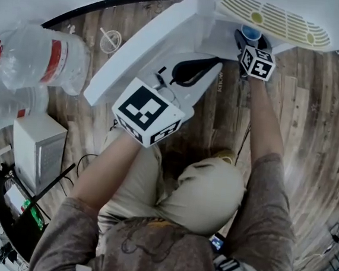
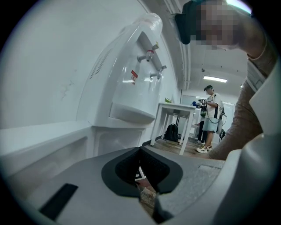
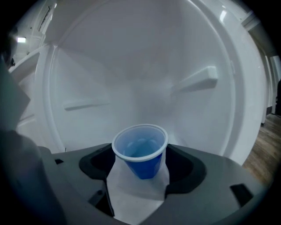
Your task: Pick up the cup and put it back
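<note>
Cup (image 3: 140,151) in right gripper (image 3: 139,173) jaws, left gripper (image 2: 142,176) closed empty, taps (image 2: 151,66) only in its view

Blue cup (image 3: 141,151): base hidden between the white pads of the right hand-held gripper (image 3: 140,170). In head view only its rim peeks out past that hand-held gripper. Under the closed jaws of the left hand-held gripper (image 2: 140,176), a sliver of something pale, too little to name. Water bottle (image 1: 36,59), far left of the left hand-held gripper, cut by the frame edge. Person (image 2: 210,118) far ahead of the left hand-held gripper: too small, held item unreadable.
</note>
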Demonstrator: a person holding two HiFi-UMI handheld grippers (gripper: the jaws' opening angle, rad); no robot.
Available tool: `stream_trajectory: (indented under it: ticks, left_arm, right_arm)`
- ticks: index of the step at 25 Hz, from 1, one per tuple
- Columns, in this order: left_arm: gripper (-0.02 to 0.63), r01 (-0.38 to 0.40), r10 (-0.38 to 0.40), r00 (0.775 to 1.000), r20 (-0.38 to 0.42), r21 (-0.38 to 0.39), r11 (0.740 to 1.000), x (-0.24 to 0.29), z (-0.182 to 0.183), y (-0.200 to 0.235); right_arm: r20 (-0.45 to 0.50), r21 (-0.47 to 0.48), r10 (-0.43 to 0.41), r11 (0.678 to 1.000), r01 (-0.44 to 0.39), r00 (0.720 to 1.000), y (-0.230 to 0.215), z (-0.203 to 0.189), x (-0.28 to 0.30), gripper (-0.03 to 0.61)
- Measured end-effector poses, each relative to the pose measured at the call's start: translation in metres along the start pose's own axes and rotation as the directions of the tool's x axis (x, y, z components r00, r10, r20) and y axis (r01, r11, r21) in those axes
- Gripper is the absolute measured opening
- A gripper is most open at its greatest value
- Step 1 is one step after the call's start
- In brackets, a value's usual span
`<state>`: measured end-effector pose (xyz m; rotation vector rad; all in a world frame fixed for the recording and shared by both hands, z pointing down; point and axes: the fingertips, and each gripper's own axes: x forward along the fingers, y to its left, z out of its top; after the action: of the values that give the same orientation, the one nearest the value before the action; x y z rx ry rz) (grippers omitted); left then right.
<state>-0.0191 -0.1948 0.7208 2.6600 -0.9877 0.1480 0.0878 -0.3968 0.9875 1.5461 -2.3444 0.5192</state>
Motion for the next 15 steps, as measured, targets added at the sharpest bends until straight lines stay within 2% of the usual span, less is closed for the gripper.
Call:
stream_trajectory:
  ticks: [6,15]
  left_arm:
    - [0.002,-0.005,0.005,1.000,0.000,-0.027,1.000,0.001,0.000,0.001]
    - [0.002,-0.009,0.009,0.999,-0.044,0.001,1.000,0.013,-0.013,0.002]
  right_arm:
    - [-0.004,-0.030,-0.001,1.000,0.000,1.000,0.003,-0.001,0.006,0.304]
    - [0.011,-0.029,0.038,0.999,-0.038,0.999,0.011,0.013,-0.003,0.298]
